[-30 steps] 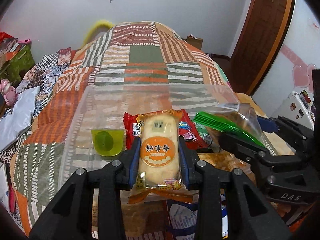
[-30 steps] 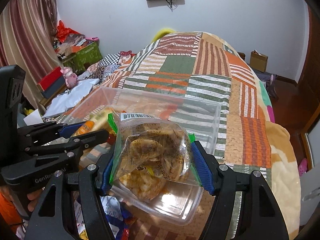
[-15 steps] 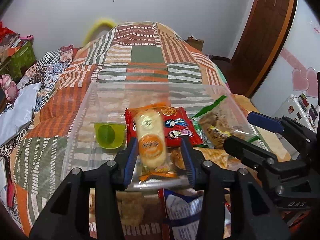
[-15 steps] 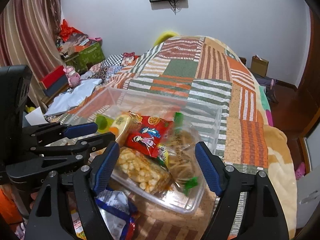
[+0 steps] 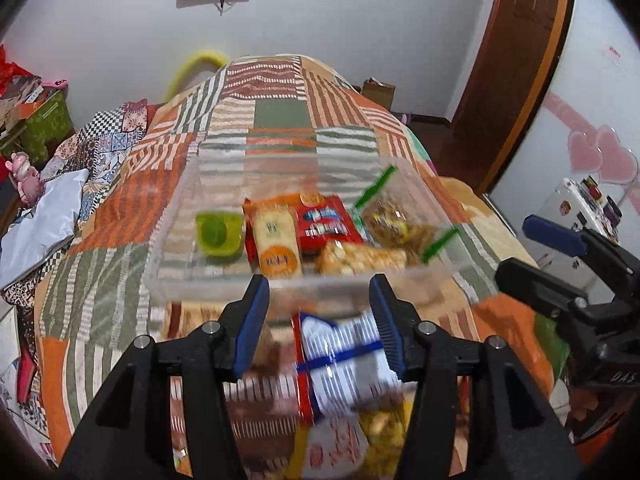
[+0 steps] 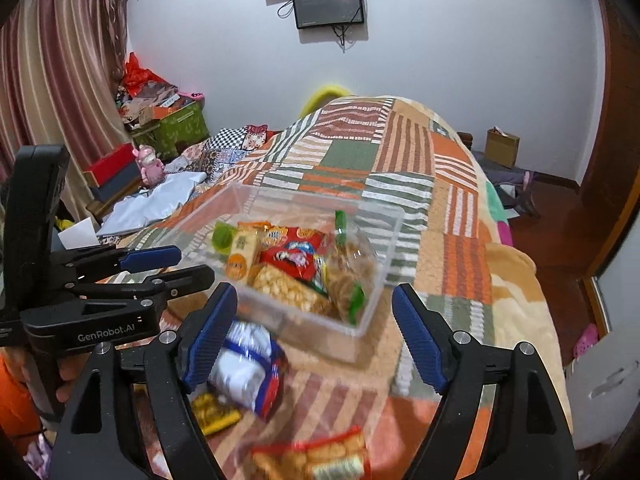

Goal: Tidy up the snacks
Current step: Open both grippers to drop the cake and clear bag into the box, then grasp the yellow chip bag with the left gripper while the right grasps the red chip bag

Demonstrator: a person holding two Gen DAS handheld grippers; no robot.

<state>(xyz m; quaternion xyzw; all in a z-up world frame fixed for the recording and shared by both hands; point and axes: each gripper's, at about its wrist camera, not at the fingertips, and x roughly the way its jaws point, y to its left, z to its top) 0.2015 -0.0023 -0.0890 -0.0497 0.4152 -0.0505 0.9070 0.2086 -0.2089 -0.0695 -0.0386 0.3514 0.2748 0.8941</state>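
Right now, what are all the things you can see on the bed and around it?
Box: one, clear plastic, on the quilt.
Jelly cup: one, green, left end of the box.
Rice cracker: one, pale with orange label, in the box.
Red packet: one, behind the cracker, in the box.
Puffed snack: one, yellow, front of the box.
Cookie bag: one, clear with green trim, right end of the box.
Blue and white packet: one, on the quilt outside the box.
Quilt: one, orange, green and white patchwork, covers the bed.
Screen: one, black, on the wall.
Left gripper: black, blue jaws, open.
Right gripper: black, blue jaws, open.
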